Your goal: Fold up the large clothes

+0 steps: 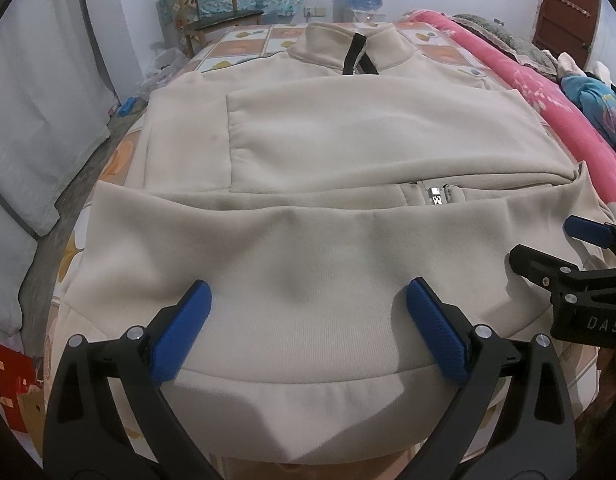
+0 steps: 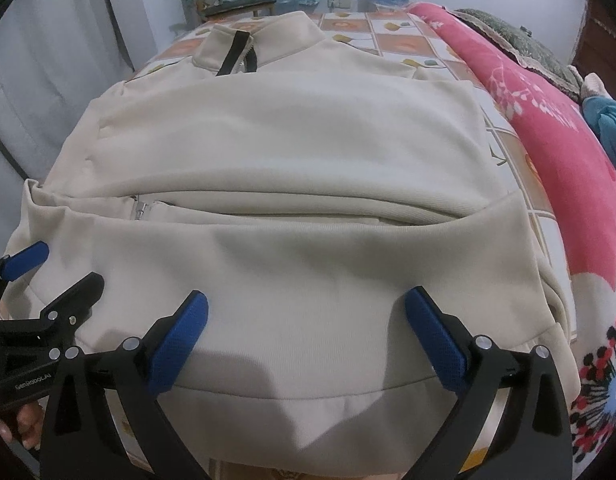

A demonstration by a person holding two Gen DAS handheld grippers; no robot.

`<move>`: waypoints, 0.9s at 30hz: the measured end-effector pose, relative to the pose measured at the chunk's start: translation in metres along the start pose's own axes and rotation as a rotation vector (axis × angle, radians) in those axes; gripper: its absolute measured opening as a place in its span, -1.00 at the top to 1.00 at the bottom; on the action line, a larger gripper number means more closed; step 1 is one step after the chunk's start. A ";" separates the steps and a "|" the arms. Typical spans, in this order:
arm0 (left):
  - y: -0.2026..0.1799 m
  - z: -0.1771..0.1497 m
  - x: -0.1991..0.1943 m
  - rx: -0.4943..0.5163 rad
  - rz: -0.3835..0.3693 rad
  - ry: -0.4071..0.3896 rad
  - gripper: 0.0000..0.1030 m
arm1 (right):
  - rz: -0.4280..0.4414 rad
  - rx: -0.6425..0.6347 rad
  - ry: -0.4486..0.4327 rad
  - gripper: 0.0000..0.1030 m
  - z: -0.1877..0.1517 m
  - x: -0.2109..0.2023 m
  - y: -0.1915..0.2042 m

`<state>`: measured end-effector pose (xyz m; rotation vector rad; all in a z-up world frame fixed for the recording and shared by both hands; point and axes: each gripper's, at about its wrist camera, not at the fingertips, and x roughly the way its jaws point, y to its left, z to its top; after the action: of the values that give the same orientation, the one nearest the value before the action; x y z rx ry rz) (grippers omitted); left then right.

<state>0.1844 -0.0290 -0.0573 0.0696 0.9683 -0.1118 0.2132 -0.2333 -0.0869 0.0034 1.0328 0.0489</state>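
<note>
The cream fleece zip jacket (image 1: 328,140) is lying on the patterned bedsheet (image 2: 420,46), sleeves folded in and hem turned up, so the fold looks midway. Next, I'd guess, comes pinching the near edge and carrying it toward the collar. The left gripper (image 1: 308,332) and right gripper (image 2: 305,340) are hovering spread wide, gripping nothing.

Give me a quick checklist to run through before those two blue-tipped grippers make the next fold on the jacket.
1. Left gripper open, nothing between its fingers: ok.
2. Right gripper open, nothing between its fingers: ok.
3. Jacket lying on the bed, sleeves folded across the front: ok.
4. Bottom part folded up over the zipper pull: partly; pull shows, not ok.
5. Folded bottom smooth: slight wrinkles, not ok.
6. Pink blanket clear of the jacket: ok.
</note>
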 end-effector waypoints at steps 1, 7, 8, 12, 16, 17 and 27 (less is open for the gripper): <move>0.000 0.000 0.000 -0.002 0.002 0.003 -0.84 | 0.000 0.001 0.000 -0.87 0.000 0.000 0.000; 0.000 0.001 0.001 -0.009 0.006 0.012 -0.84 | -0.005 0.000 0.009 -0.87 0.001 0.001 0.000; 0.000 0.001 0.001 -0.009 0.007 0.013 -0.84 | -0.006 0.001 0.010 -0.87 0.001 0.001 0.000; 0.000 0.002 0.001 -0.009 0.007 0.015 -0.84 | -0.013 0.001 0.006 -0.87 0.001 0.001 0.002; 0.000 0.001 0.001 -0.009 0.007 0.014 -0.84 | -0.016 0.003 0.004 -0.87 0.001 0.002 0.002; 0.000 0.002 0.001 -0.009 0.006 0.015 -0.84 | -0.016 0.004 0.004 -0.87 0.001 0.002 0.003; 0.001 0.001 0.001 -0.008 0.004 0.016 -0.84 | -0.015 -0.002 -0.010 -0.87 -0.001 0.002 0.001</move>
<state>0.1860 -0.0285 -0.0571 0.0654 0.9849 -0.1044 0.2134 -0.2323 -0.0886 -0.0062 1.0231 0.0360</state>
